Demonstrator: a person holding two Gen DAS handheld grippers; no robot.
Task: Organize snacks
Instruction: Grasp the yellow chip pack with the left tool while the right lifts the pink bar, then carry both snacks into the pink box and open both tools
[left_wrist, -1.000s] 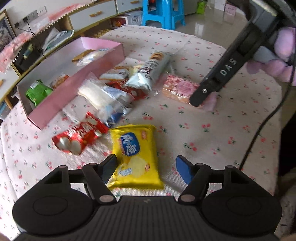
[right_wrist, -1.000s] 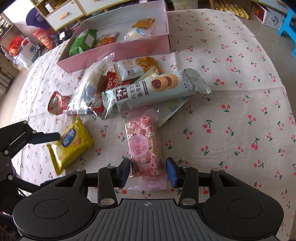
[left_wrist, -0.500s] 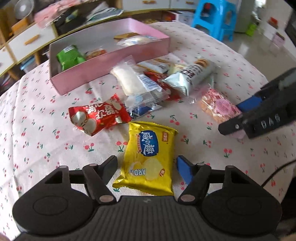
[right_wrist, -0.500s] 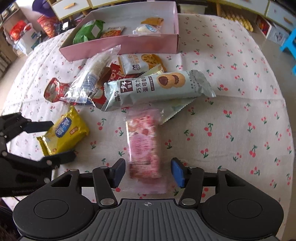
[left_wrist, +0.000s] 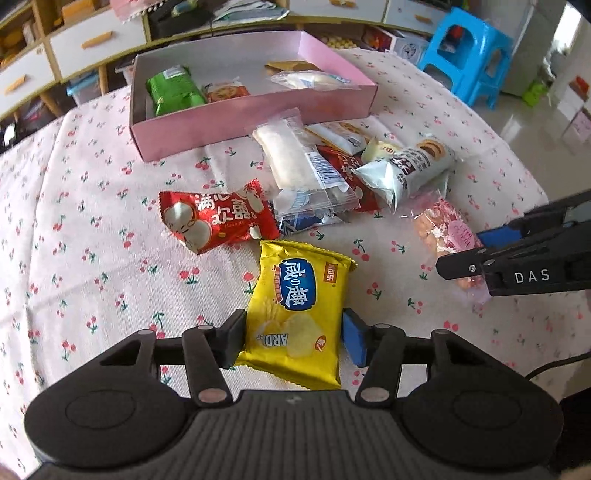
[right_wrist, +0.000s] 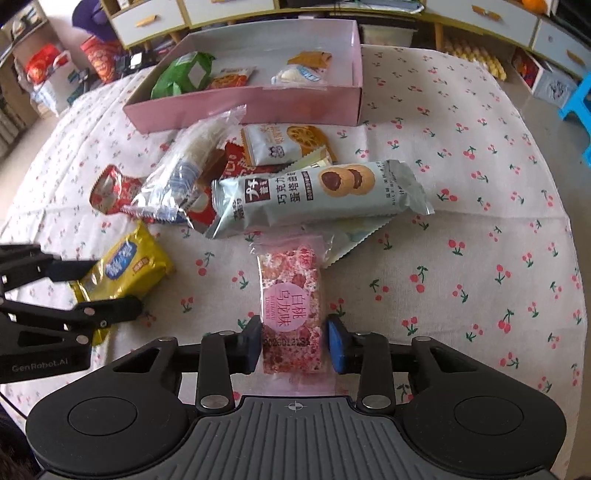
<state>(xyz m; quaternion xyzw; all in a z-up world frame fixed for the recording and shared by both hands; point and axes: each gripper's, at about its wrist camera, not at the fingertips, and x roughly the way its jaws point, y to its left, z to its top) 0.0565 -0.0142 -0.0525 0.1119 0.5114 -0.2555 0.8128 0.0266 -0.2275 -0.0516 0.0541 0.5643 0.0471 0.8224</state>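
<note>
Left wrist view: at lower centre, the left claw (left_wrist: 293, 338) is closing on the yellow chip packet (left_wrist: 299, 314), its pads at the packet's edges; the pink box (left_wrist: 255, 122) sits above.

Right wrist view: at lower centre, the right claw (right_wrist: 294, 341) is closing around the pink bar (right_wrist: 291, 310) on the worktop (right_wrist: 461, 221).

Woven cherry-print cloth (left_wrist: 92, 229) over the desk, matt pink cardboard box (left_wrist: 236, 118), glossy yellow foil packet (left_wrist: 299, 314), clear crinkled plastic wrap on pink bar (right_wrist: 291, 306), silvery film biscuit pack (right_wrist: 317, 192), matt black ribbed plastic tongs (right_wrist: 293, 341).
</note>
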